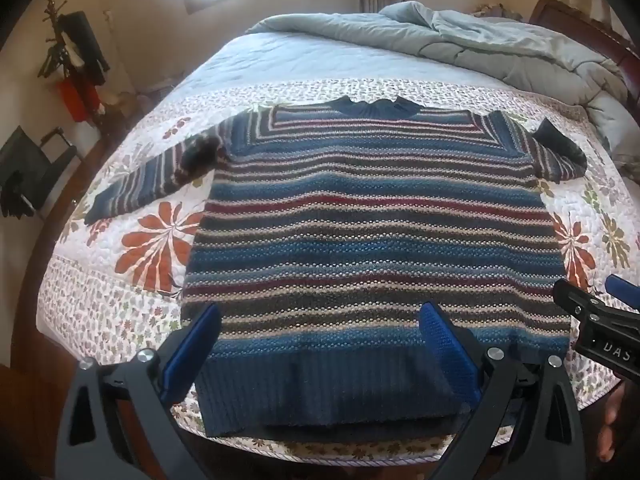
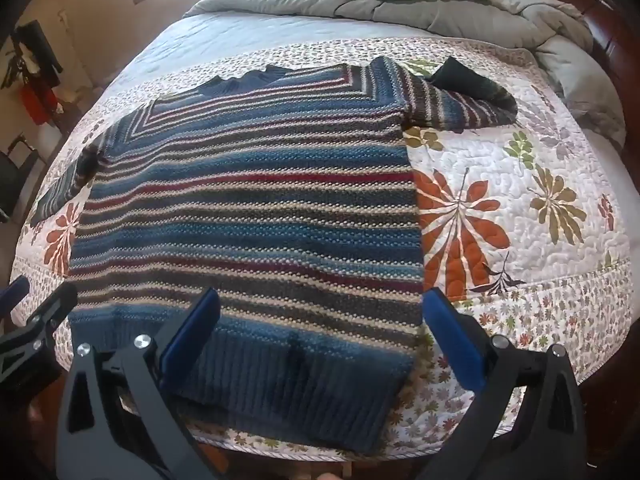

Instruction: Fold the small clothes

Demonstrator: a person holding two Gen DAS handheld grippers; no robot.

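Note:
A striped knit sweater (image 1: 372, 232) in blue, grey, cream and dark red lies flat on the bed, collar away from me and ribbed hem (image 1: 320, 392) at the near edge. Its left sleeve (image 1: 152, 176) lies stretched out; the right sleeve (image 2: 460, 104) is bent with its dark cuff turned up. My left gripper (image 1: 320, 328) hovers open above the hem's left half, nothing between its blue pads. My right gripper (image 2: 320, 316) hovers open above the sweater's (image 2: 248, 208) lower right corner, also holding nothing. The right gripper's tip (image 1: 592, 320) shows at the left wrist view's right edge.
A white floral quilt (image 2: 500, 208) covers the bed. A rumpled grey comforter (image 1: 500, 40) is piled at the far end near a dark wooden headboard (image 1: 580, 20). A coat stand (image 1: 76, 52) and a black chair (image 1: 28, 168) stand on the floor at left.

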